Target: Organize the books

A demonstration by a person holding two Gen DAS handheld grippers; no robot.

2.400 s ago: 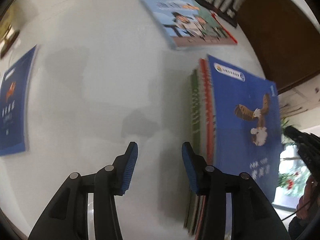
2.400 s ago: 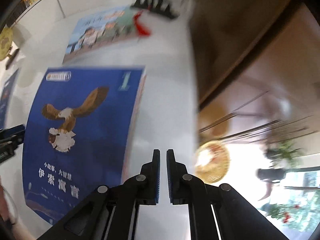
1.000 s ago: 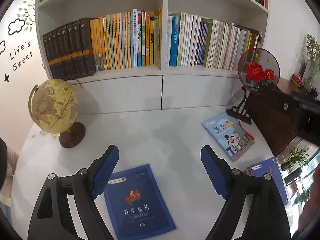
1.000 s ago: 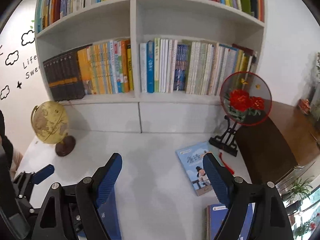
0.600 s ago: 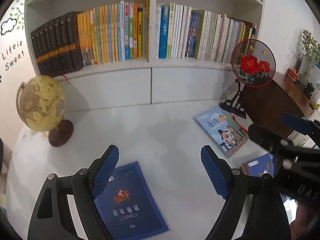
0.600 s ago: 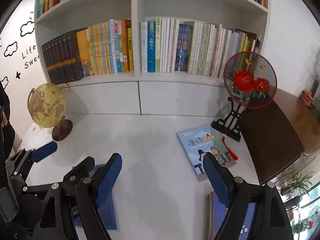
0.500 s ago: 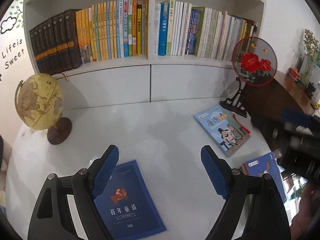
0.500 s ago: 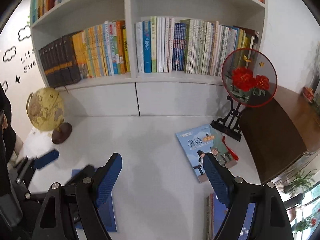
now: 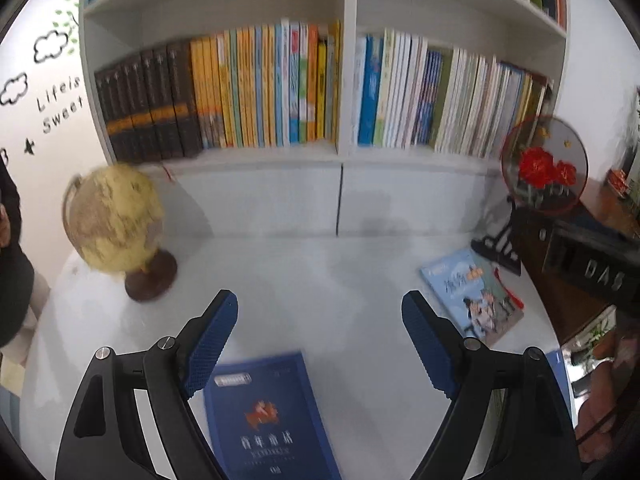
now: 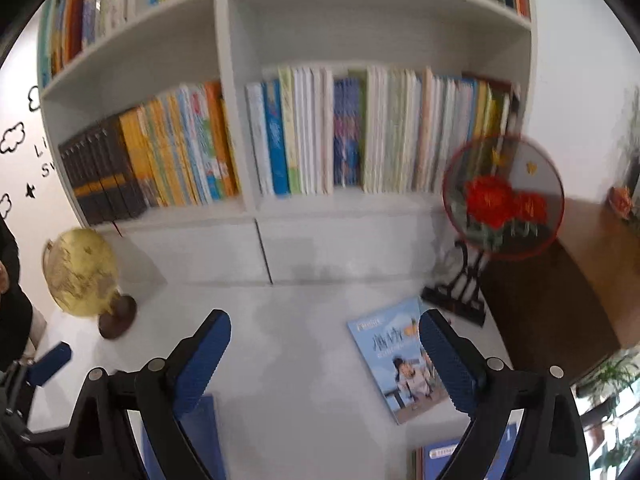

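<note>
A dark blue book [image 9: 268, 416] lies flat on the white table [image 9: 320, 280], just under my left gripper [image 9: 320, 332], which is open and holds nothing. A light blue picture book [image 9: 472, 296] [image 10: 400, 356] lies to the right, near a fan stand. My right gripper [image 10: 324, 352] hangs above the table with its jaws opening wider and nothing between them; its right finger [image 10: 448, 360] overlaps the light blue book in the picture. A stack topped by a blue book [image 10: 440, 456] shows at the bottom right. The dark blue book's edge [image 10: 200, 432] appears behind the right gripper's left finger.
A bookshelf [image 9: 340, 92] full of upright books stands behind the table. A yellow globe [image 9: 116, 220] sits at the left, a round fan with red flowers [image 9: 544, 168] on a black stand at the right. A dark wooden cabinet [image 10: 560, 300] borders the table's right side.
Both grippers rose from the book stack and now face the shelf. The right gripper went from shut to wide open, then moved closer to the table, widening further. The left drifted sideways.
</note>
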